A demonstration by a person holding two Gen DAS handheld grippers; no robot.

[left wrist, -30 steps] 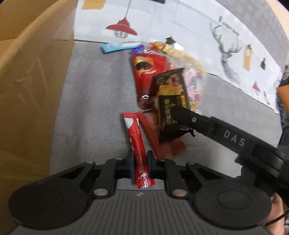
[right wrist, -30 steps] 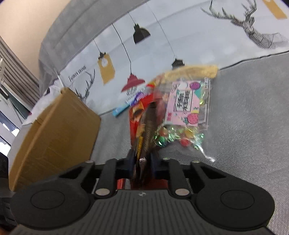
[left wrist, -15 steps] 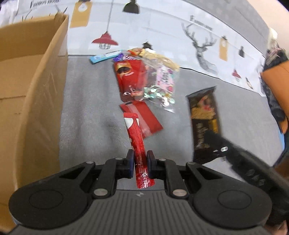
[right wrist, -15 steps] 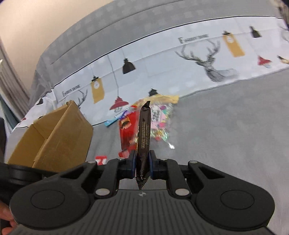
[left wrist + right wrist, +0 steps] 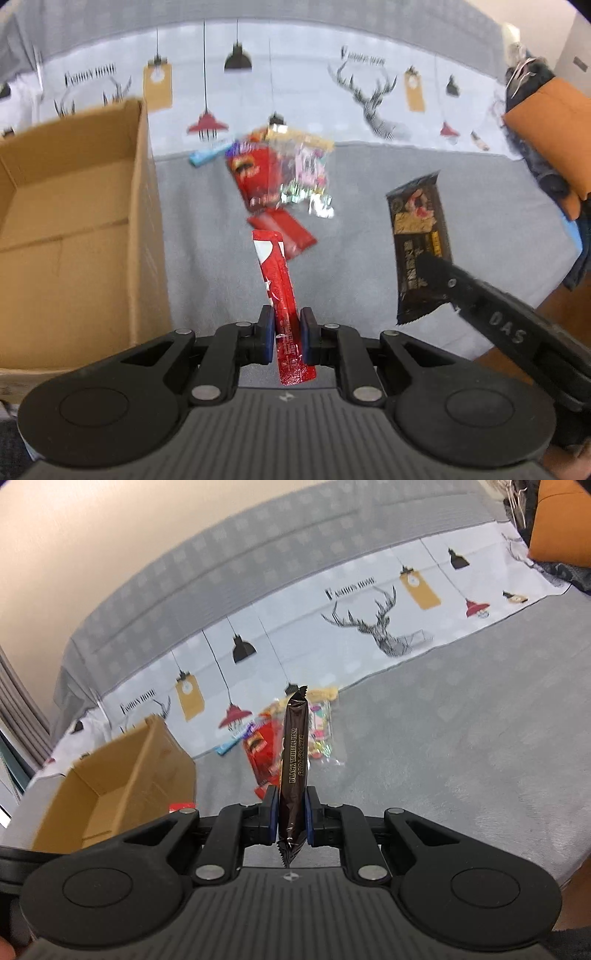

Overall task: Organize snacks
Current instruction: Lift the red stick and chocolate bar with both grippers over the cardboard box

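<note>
My left gripper [image 5: 287, 334] is shut on a red snack stick [image 5: 279, 280], held above the grey bed. My right gripper [image 5: 291, 818] is shut on a dark brown cracker packet [image 5: 294, 753], held upright; the packet also shows in the left wrist view [image 5: 419, 236] with the right gripper's finger [image 5: 480, 295] across it. An open cardboard box [image 5: 81, 221] stands at the left, also in the right wrist view [image 5: 122, 775]. A pile of snacks lies ahead: a red chip bag [image 5: 253, 177], a clear candy bag [image 5: 306, 173], a flat red packet [image 5: 284, 230] and a blue bar [image 5: 207, 155].
A printed pillow strip [image 5: 295, 92] with deer and lamps runs along the back of the bed. An orange cushion [image 5: 546, 125] sits at the far right. The bed's edge [image 5: 569, 860] drops off at the right.
Both grippers have risen and pulled back from the pile with their snacks. The box's open inside has come into view.
</note>
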